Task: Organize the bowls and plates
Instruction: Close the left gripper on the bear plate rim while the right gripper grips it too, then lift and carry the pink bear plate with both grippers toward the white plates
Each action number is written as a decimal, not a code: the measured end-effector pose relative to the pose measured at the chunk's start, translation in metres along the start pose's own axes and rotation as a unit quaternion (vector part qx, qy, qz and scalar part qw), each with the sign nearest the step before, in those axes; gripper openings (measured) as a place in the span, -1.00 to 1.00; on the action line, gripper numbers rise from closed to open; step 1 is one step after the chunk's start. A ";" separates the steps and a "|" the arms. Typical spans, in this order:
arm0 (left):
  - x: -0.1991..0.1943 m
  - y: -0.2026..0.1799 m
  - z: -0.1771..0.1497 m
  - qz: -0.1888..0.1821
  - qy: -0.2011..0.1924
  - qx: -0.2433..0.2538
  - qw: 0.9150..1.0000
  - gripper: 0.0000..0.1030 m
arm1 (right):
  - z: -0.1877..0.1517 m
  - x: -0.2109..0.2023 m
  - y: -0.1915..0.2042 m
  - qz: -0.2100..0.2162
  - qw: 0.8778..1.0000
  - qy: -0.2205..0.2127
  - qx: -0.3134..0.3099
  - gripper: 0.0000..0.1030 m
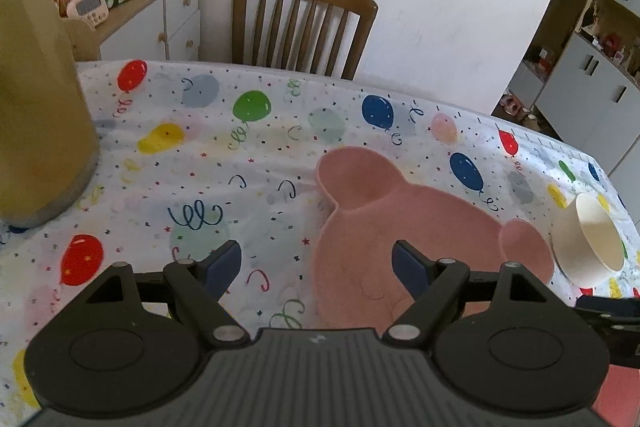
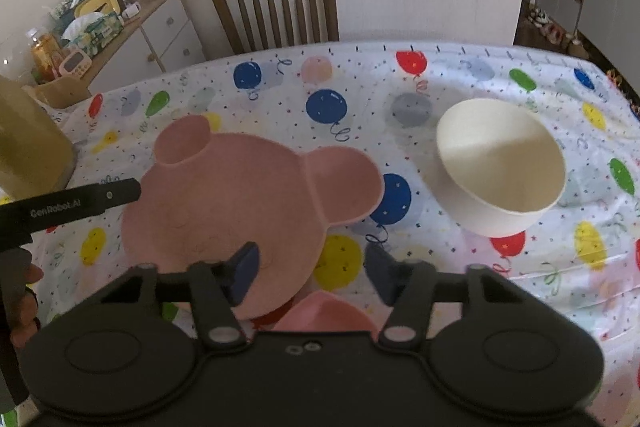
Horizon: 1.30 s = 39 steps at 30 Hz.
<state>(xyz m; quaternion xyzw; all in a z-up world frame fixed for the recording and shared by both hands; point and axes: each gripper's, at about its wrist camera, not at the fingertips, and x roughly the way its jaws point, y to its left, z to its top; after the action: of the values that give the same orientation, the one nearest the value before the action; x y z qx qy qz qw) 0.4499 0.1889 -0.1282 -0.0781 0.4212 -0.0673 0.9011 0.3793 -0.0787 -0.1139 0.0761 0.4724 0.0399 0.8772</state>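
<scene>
three pieces of tableware show and none looks put away yet. a pink bear-shaped plate (image 2: 224, 195) lies flat mid-worktop with both ear wells empty, a cream bowl (image 2: 500, 171) stands upright well apart to its right, and the rim of a second pink dish (image 2: 324, 311) peeks out at the near edge, just under the right gripper (image 2: 312, 267). that gripper hangs over the bear plate's near rim with its jaws about half apart; one pad overlaps the plate in view, but nothing is pinched between them. the left gripper (image 1: 316, 263) hovers above the plate's left edge, jaws wide and empty, so neither tool has hold of anything. judging by this, the sorting is at its start: plates not yet stacked, bowl not yet set with them, all of it left to do. around them lies the balloon-print cloth (image 2: 520, 267) covering the worktop, a tall tan jug (image 1: 36, 87) at the left, a wooden chair (image 1: 304, 23) behind, and a cluttered sideboard (image 1: 152, 7) beyond.
</scene>
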 end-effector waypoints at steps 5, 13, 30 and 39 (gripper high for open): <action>0.014 0.005 0.004 -0.015 0.020 -0.017 1.000 0.15 | 0.002 0.012 -0.003 0.009 1.000 0.013 0.014 -0.23; 0.022 0.011 0.006 -0.041 0.035 -0.035 0.998 -0.35 | 0.004 0.020 -0.002 0.028 0.999 0.021 0.026 -0.48; 0.018 0.010 0.005 -0.040 0.044 -0.018 0.998 -0.68 | 0.002 0.024 -0.006 0.014 1.000 0.020 0.013 -0.88; -0.009 0.003 0.001 -0.035 0.042 -0.007 0.998 -0.68 | 0.002 0.004 -0.009 0.031 0.999 0.009 -0.003 -0.88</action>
<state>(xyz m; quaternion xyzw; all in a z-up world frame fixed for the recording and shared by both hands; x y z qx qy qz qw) 0.4448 0.1939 -0.1218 -0.0959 0.4565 -0.0995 0.8789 0.3836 -0.0869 -0.1176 0.0881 0.4775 0.0689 0.8715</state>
